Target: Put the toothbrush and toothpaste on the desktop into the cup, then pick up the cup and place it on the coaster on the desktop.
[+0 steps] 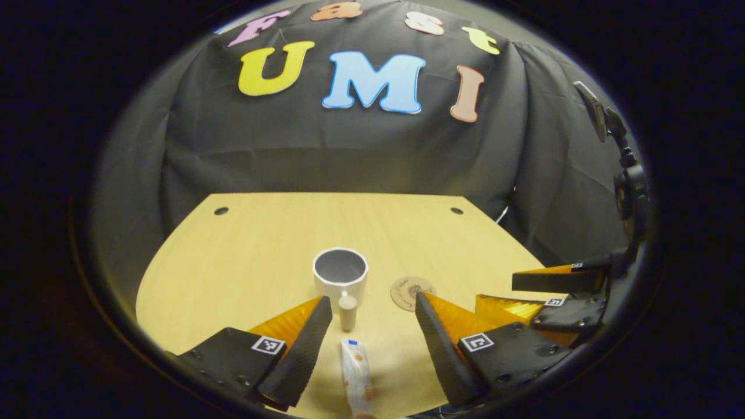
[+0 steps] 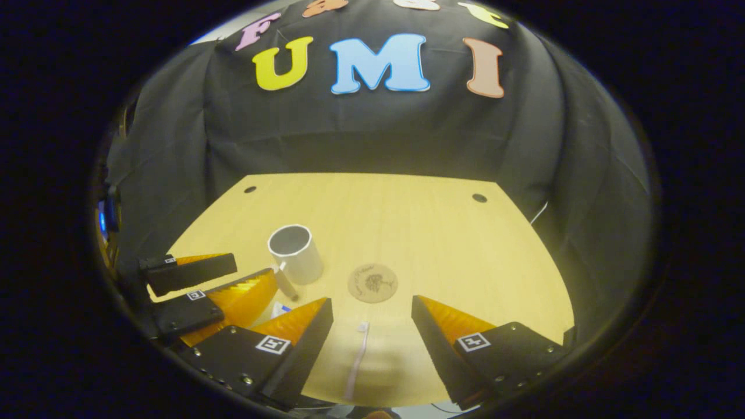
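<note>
Both tools spread wide above the desktop [image 2: 442, 233], toothpaste [image 1: 356, 375] between left tool [image 1: 372, 317] fingers, cup [image 1: 340, 279] upright

The left gripper [image 1: 372, 334] hangs low with its two fingers spread wide apart. Just beside it, the right gripper [image 2: 372, 331] is level and equally agape.

No legible words, brands or numbers can be made out on any object. Square black-and-white coded markers are carried on the fingers of the left gripper [image 1: 372, 317] and the right gripper [image 2: 372, 317], but they hold no readable characters. A dark printed emblem is seen on the coaster [image 2: 372, 283], and coloured printing on the toothpaste [image 1: 356, 375], both too small to be read.
</note>
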A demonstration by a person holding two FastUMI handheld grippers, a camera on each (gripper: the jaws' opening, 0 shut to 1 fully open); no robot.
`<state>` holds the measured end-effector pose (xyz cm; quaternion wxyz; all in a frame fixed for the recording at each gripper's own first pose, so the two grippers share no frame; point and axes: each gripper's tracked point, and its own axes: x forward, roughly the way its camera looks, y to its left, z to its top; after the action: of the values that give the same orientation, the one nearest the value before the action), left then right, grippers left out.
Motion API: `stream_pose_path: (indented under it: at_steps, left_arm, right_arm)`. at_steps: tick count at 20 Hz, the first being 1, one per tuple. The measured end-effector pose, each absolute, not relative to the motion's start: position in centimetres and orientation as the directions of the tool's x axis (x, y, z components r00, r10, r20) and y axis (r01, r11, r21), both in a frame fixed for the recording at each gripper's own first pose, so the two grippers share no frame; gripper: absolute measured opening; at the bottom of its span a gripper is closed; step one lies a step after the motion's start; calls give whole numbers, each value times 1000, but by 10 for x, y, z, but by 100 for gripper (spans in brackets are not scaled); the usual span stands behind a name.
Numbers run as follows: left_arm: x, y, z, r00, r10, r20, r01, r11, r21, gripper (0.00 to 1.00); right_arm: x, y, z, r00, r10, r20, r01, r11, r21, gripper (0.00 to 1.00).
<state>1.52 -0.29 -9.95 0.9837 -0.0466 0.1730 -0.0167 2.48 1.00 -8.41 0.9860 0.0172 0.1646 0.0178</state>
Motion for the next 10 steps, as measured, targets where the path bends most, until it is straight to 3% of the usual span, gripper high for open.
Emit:
stream_pose_path:
  at_steps: [10]
  left_arm:
    - [4, 16, -189, 750, -21, -661, -63, 993, -102, 94]
  right_arm:
    - [21, 27, -181, 757, 101, -646, -51, 994, 97, 90]
